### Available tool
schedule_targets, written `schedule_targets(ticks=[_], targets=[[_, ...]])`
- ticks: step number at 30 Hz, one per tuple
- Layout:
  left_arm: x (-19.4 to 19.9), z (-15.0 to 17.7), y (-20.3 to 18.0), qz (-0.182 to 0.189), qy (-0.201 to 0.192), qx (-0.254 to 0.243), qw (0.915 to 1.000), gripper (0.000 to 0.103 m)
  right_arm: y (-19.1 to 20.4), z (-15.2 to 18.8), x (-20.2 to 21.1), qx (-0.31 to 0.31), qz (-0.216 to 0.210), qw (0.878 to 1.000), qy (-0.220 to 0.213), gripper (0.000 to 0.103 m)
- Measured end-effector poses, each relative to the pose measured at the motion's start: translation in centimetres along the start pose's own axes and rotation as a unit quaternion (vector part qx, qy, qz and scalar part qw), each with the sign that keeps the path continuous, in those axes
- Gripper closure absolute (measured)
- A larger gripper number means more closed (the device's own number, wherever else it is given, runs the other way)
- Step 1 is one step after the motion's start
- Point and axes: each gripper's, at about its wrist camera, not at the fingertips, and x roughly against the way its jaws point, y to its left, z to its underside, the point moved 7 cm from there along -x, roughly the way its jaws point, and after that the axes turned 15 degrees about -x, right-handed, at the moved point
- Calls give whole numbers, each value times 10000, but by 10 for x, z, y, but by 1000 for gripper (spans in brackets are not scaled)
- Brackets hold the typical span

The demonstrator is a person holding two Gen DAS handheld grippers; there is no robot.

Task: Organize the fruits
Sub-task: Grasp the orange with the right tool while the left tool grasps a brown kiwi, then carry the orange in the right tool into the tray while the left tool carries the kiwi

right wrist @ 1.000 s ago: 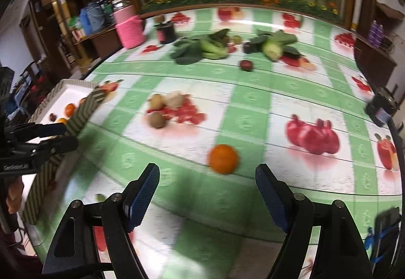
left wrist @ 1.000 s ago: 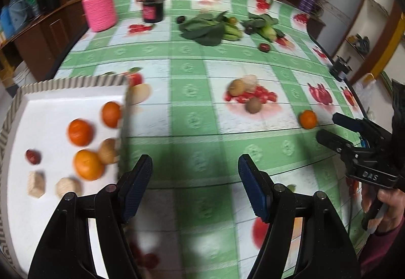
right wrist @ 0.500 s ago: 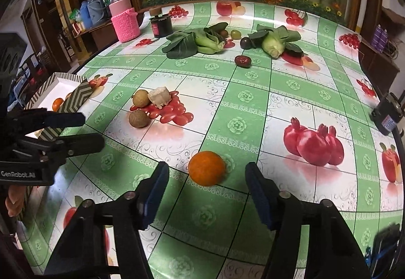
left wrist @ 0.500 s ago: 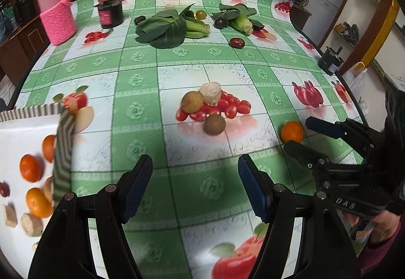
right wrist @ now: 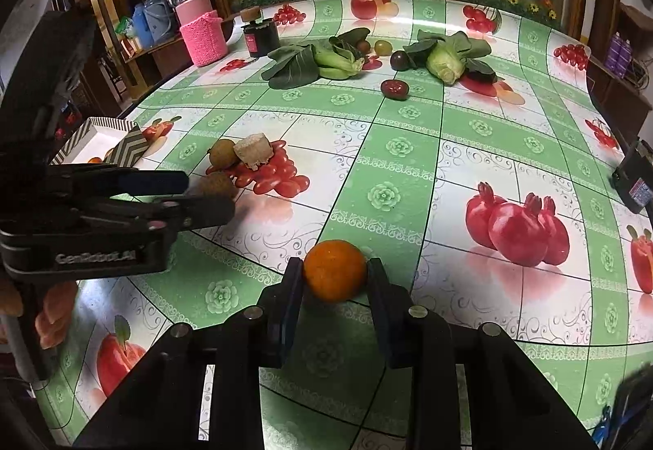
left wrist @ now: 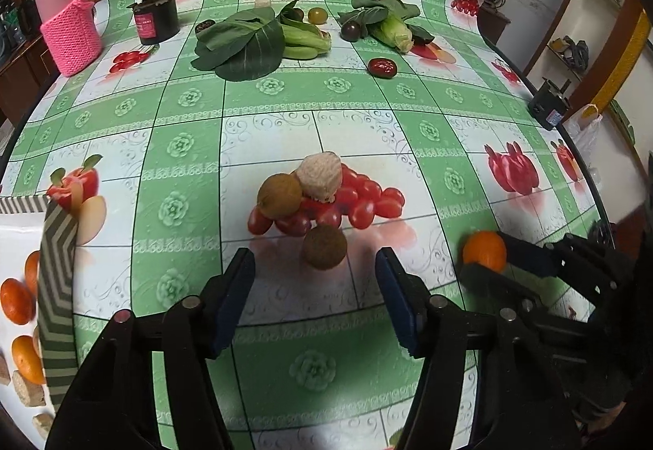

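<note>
Pinching one orange [right wrist: 335, 270] on the green-checked tabletop [right wrist: 408, 172], the right gripper [right wrist: 335, 286] is closing its jaws against it; the left gripper [left wrist: 314, 299], half-open and narrowing, is hovering empty near two brown fruits [left wrist: 324, 252] at its twelve o'clock, the striped tray [left wrist: 57, 286] at nine.

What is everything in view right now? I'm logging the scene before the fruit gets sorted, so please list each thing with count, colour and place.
orange: one, orange, on the table between the right gripper's pads
brown round fruits: two, brown, mid-table by the printed tomatoes
beige chunk: one, beige, beside the farther brown fruit
tray: one, white with striped rim, table's left edge, holding oranges and beige chunks
leafy greens: two bunches, green, far side
dark red fruit: one, near the right bunch
dark jar: one, black, far left
pink flask: one, pink knit sleeve, far-left corner
left gripper: black, open, jaws just closing, nearer brown fruit ahead
right gripper: black, just closed on the orange
</note>
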Motion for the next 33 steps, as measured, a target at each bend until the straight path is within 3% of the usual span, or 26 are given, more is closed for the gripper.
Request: schedule_targets(ticks=[7,20,33], targets=[[-2,-4,3,-55,-58,11,10000,84,1,0,-1,35,4,10000,-16,71],[33,24,6,6,-143,4,9999,84,10,5,8,40,-160,9999,-44,72],[87,64,43,-92,-387,256,9989,84,69,17,37,242,-604,9977,-202,72]])
